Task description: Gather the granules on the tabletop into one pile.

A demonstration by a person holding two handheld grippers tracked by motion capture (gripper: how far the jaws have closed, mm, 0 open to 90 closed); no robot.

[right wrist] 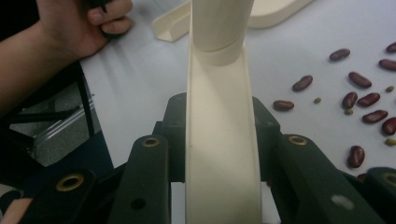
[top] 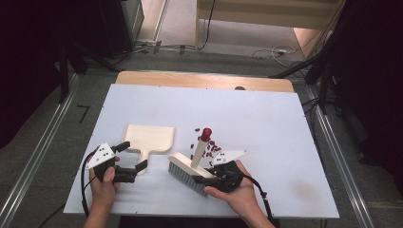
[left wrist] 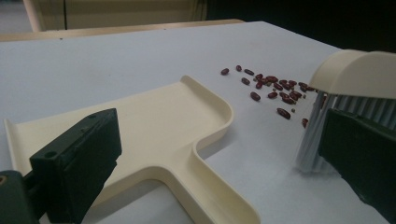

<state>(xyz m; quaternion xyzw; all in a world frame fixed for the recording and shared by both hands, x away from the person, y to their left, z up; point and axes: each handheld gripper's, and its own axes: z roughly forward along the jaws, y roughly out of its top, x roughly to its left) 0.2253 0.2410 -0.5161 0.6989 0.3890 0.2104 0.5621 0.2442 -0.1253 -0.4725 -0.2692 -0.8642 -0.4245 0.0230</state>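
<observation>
A cream dustpan (top: 149,137) lies flat on the white table, its handle pointing toward the person. My left gripper (top: 132,156) is open, one jaw on each side of the handle's end, not touching it. In the left gripper view the dustpan (left wrist: 154,126) runs between the two spread jaws. My right gripper (top: 205,178) is shut on the cream back of a brush (top: 187,172) with grey bristles and a red-tipped handle (top: 206,133). The brush (right wrist: 222,140) is clamped between the jaws in the right gripper view. Red beans (top: 212,147) lie scattered just behind the brush.
The beans (left wrist: 275,88) sit to the right of the dustpan's mouth, with the brush bristles (left wrist: 313,140) close by. The table's front edge (top: 199,214) is near both hands. A wooden strip (top: 204,80) borders the far side.
</observation>
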